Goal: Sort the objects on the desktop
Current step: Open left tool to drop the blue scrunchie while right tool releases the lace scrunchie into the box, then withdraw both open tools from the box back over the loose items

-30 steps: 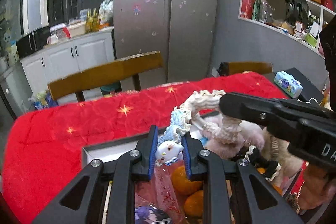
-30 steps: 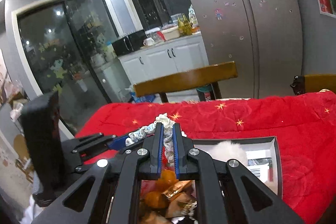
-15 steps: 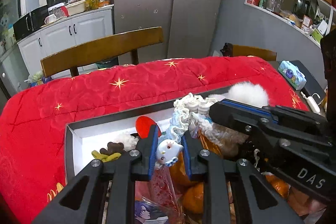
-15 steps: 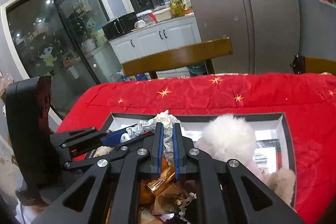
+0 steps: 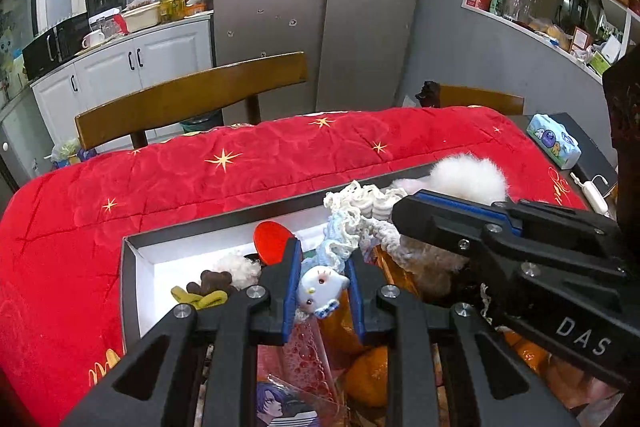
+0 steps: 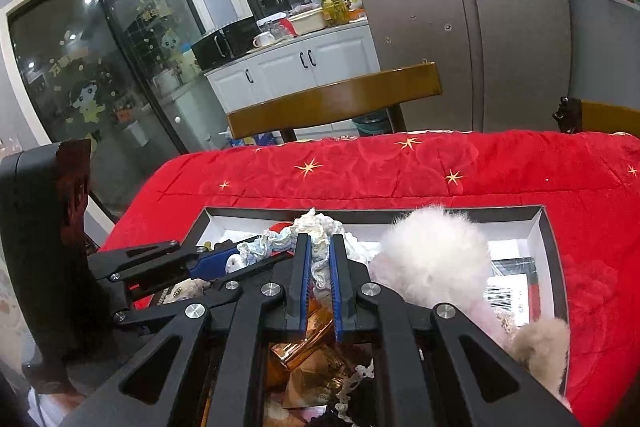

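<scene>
A frilly white and pale-blue lace band [image 5: 352, 215] with a small white cat charm [image 5: 319, 285] hangs between both grippers, low over an open grey box [image 5: 130, 255] on the red cloth. My left gripper [image 5: 320, 283] is shut on the cat charm end. My right gripper [image 6: 319, 259] is shut on the band's frilly end [image 6: 318, 231]; it comes in from the right in the left wrist view [image 5: 404, 211]. The left gripper shows at the left of the right wrist view [image 6: 234, 261]. A white fluffy pompom [image 6: 436, 259] lies in the box beside the band.
The box [image 6: 548, 223] holds a red disc [image 5: 272, 239], brown and green hair ties [image 5: 208, 287], oranges [image 5: 368, 375], gold wrappers [image 6: 308, 359] and a picture card [image 5: 276, 403]. A tissue pack [image 5: 554, 141] lies at the table's right end. Wooden chairs [image 5: 192, 99] stand behind the table.
Both grippers have sunk with the lace band toward the box. The box's inside and the pompom have come into view. Neither grip has changed.
</scene>
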The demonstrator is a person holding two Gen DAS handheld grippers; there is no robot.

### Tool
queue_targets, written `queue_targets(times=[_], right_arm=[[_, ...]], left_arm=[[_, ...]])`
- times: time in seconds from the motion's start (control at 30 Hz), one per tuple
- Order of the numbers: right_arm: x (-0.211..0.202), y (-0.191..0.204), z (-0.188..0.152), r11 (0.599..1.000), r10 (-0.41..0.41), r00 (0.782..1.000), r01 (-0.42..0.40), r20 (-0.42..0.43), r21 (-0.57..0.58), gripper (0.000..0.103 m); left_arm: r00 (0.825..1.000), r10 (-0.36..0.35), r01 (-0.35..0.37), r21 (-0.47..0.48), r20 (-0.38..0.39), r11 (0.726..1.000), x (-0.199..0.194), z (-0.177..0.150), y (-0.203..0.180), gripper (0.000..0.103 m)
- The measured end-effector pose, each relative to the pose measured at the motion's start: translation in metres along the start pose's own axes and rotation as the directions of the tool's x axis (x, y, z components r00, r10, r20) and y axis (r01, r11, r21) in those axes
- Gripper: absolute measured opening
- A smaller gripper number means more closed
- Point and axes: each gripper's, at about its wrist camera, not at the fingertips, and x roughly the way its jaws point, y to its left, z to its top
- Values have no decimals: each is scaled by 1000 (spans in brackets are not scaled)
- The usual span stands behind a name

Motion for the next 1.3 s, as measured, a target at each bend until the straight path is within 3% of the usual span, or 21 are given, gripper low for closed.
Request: queue_targets(times=[0.37,0.4,0.43,0.47,0.6,0.67,0.73,0.77,0.97,1.3], right_arm=[[-1,-3,2,999,25,1000,-25,-7,25,14],[-2,-3,3,999,32,999,-32,-7,30,14],[-3,-4,4,998,43,999,-43,-6,38,16],[-5,-6,5,997,51,999,-51,-1,50,22],[-17,-10,11,994,77,996,-79,38,80,59],[-24,-13,14,991,85,994,-91,65,95,69],[-31,-16,18,987,102,990,-112,94,114,97],[-34,-18,19,985,108,988,-121,108,123,103],[-50,-16,29,989,86,984,-103,155,102,103],[-59,1,30,999,49,981,-52,188,12,103]], left_arm=[[1000,29,-29,1,-1,1000,-1,0,-1,24],[999,50,-49,13,-4,999,-1,1,-2,27],[997,74,-74,24,-10,997,-1,1,-4,37],[997,80,-80,24,-17,997,-2,2,-4,44],[997,72,-72,-8,-30,997,-8,5,2,57],[996,83,-84,-26,-41,996,-11,8,6,89],[996,89,-90,-36,-25,995,-17,9,10,103],[995,96,-96,-41,-6,994,-21,10,12,103],[994,108,-104,-90,32,990,-36,17,28,103],[990,91,-83,-72,105,994,-64,26,27,103]])
